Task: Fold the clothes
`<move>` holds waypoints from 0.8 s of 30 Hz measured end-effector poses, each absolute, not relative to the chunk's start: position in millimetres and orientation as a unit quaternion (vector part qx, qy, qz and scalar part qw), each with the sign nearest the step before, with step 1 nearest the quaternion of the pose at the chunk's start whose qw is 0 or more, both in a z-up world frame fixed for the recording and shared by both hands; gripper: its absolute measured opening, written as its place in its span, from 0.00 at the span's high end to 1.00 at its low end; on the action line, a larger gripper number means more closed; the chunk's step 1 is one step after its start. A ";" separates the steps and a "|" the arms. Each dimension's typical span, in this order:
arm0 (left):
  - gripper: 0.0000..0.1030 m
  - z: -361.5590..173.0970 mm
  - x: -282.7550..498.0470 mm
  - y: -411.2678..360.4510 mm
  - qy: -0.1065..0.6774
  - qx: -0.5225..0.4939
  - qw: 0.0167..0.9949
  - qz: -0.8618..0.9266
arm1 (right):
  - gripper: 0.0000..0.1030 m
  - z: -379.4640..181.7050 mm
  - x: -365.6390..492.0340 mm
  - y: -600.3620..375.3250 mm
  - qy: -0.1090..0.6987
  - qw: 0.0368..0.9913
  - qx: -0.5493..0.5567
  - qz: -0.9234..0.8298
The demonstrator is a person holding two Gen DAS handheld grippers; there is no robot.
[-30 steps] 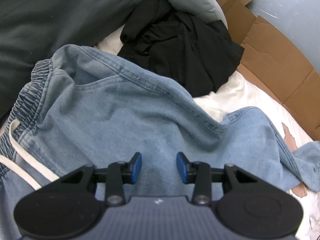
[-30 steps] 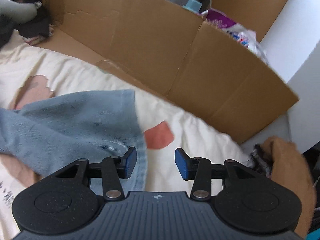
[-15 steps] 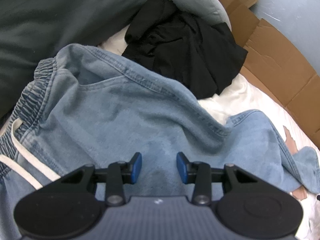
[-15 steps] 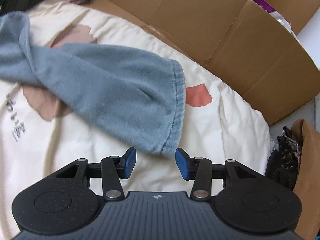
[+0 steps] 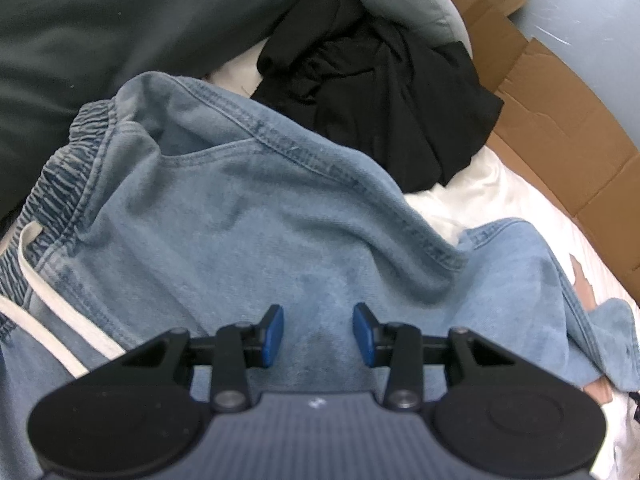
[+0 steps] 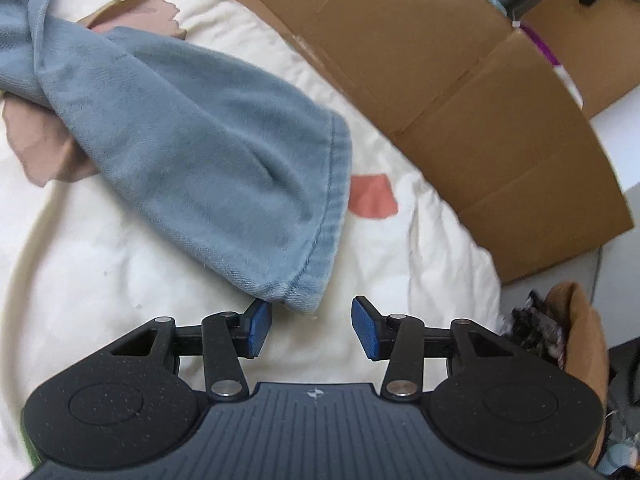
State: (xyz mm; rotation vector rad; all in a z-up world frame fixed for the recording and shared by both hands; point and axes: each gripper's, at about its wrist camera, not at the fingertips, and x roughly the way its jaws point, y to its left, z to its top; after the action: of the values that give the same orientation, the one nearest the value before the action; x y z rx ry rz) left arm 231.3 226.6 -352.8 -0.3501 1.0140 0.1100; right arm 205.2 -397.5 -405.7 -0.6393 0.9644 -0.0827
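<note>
Light blue denim trousers [image 5: 248, 216] with an elastic waistband and a white drawstring [image 5: 36, 304] lie rumpled on a white bedcover. My left gripper [image 5: 318, 334] hovers over the seat of the trousers, open, with only cloth below the gap between its blue pads. In the right wrist view one trouser leg [image 6: 208, 152] stretches from the upper left to its hem [image 6: 320, 248]. My right gripper [image 6: 312, 328] stands open just below the hem's lower corner, which reaches the tip of its left pad.
A heap of black clothing [image 5: 384, 92] lies beyond the trousers, with a dark grey pillow [image 5: 120, 20] to the left. Flattened cardboard [image 6: 460, 92] lines the bed's far side. A brown garment [image 6: 580, 340] sits at the right edge.
The right gripper sank and rolled, so the trouser leg's hem now sits right in front of its pads. The left gripper stayed over the trousers.
</note>
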 end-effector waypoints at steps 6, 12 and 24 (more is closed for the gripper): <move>0.59 -354.4 231.7 226.8 0.484 -0.168 0.857 0.053 | 0.38 -403.5 194.6 -374.6 0.405 0.832 -0.380 -0.003; 0.59 -355.5 235.7 228.9 0.478 -0.185 0.857 0.058 | 0.39 -416.6 197.2 -365.9 0.399 0.806 -0.437 0.029; 0.47 -344.1 263.6 256.9 0.413 -0.282 0.863 0.075 | 0.86 -403.6 205.9 -382.8 0.395 0.805 -0.441 0.047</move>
State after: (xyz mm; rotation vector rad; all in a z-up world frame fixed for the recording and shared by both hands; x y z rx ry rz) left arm 263.6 256.9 -344.1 -0.5904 0.8668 0.1573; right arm 205.9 -382.8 -403.6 -0.9442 0.8449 0.1010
